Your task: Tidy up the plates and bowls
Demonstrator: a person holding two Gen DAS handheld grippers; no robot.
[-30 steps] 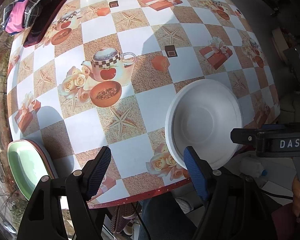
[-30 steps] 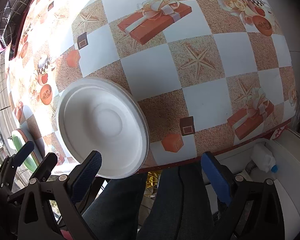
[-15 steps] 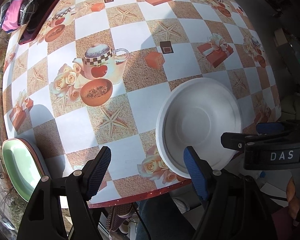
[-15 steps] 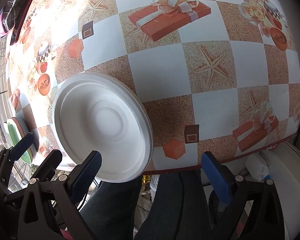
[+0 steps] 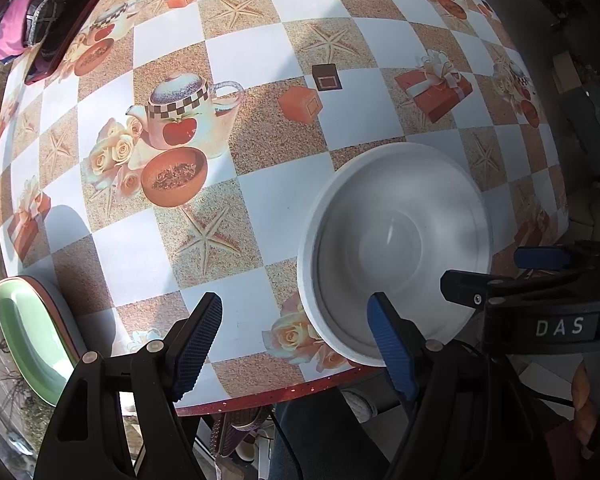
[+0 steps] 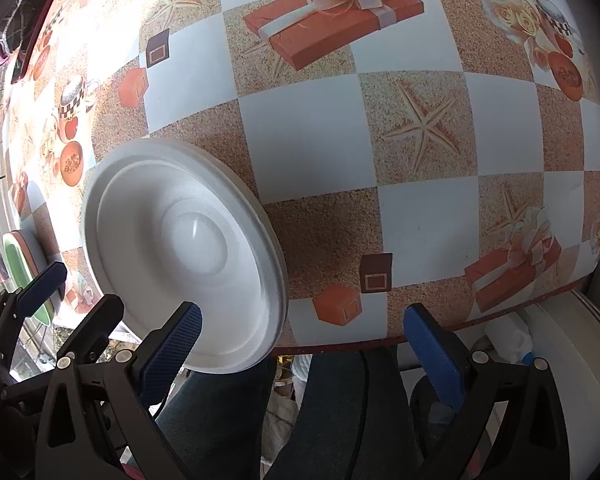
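1. Bench [image 5: 260, 60] comes first, round and covered in a checked oilcloth printed with starfish, gift boxes and teapots, its red edge running along the near side.
2. Left tongs [image 5: 296, 340] hang over that near edge with jaws spread wide and nothing between them; the right-hand finger [image 5: 392, 344] sits in front of the white plate's rim, though I cannot tell if it touches.
3. Right tongs [image 6: 312, 344] are likewise spread and hold nothing, their left finger [image 6: 172, 344] overlapping the plate's near rim.
4. White plate [image 5: 396, 248] lies right side up on the bench at its near edge, its rim jutting slightly past it.
5. Green plate [image 5: 24, 328] sits on a reddish one at the bench's left edge, well apart from the white plate [image 6: 180, 248].
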